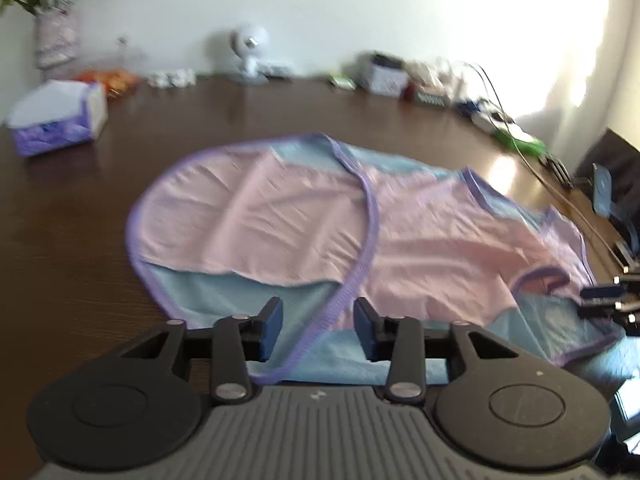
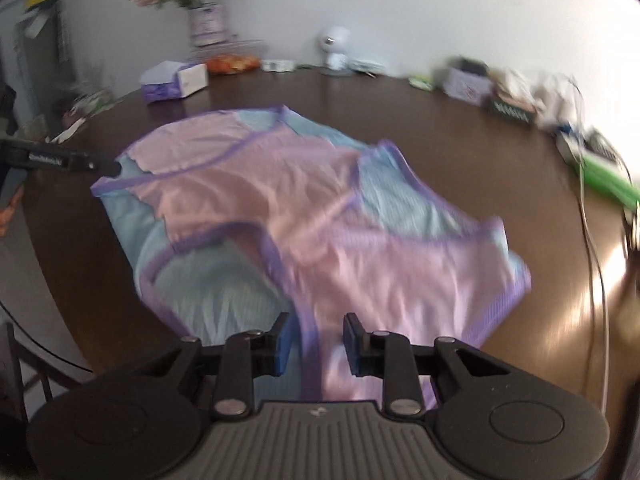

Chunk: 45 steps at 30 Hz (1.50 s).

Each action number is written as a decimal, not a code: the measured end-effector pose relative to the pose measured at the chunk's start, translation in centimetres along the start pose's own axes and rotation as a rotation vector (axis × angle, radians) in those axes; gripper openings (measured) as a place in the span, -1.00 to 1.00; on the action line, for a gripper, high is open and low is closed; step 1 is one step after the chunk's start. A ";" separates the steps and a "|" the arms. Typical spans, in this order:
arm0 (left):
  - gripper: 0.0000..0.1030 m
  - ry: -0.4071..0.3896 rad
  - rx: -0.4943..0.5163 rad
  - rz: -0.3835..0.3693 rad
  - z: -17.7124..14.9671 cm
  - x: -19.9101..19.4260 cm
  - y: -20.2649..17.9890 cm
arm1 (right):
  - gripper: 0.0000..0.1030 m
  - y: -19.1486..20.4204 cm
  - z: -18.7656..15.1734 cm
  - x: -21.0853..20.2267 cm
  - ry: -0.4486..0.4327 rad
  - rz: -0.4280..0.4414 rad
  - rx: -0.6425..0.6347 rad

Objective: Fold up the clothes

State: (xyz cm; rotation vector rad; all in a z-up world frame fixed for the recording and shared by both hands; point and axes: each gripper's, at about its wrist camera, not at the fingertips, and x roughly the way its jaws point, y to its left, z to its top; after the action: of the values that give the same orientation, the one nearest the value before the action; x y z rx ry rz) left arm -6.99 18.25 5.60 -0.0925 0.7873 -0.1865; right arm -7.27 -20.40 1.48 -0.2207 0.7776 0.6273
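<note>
While blur hides any writing, the garment (image 1: 304, 216) lies flat.

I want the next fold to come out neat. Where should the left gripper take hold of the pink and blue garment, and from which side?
Probably the purple-trimmed near hem of the garment, just ahead of the left gripper. That edge lies flat on the table with a firm band, so come in low from the near side.

- Bare brown table (image 1: 80, 240) lies open at the left and lower left of the left wrist view.
- A tissue box (image 1: 60, 118) blocks the upper left.
- Clutter lines the far edge: vase (image 2: 206, 24), white camera (image 1: 250, 50), boxes (image 2: 468, 82).
- Cables (image 2: 592, 240) cross the right side.
- The garment (image 1: 320, 224) fills the centre.
</note>
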 end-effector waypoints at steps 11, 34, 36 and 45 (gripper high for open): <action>-0.40 0.040 0.017 -0.124 -4.4 -2.0 -4.9 | -0.51 -6.7 3.0 1.4 0.026 -0.210 -0.023; -0.97 -0.027 0.151 -0.070 -2.6 -3.6 -3.9 | -0.98 1.5 1.1 0.4 -0.164 0.165 -0.099; -0.97 -0.031 0.209 -0.075 0.2 -2.6 -3.7 | -0.98 0.7 2.4 -0.1 -0.192 0.159 -0.088; -0.90 0.063 0.307 -0.088 6.7 4.7 -1.7 | -0.86 -2.5 10.7 7.3 -0.098 0.074 -0.145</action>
State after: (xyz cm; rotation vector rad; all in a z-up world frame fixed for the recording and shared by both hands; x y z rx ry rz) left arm 0.80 15.75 7.24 0.1699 0.8091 -0.3924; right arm 4.49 -14.75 3.67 -0.2926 0.6482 0.7598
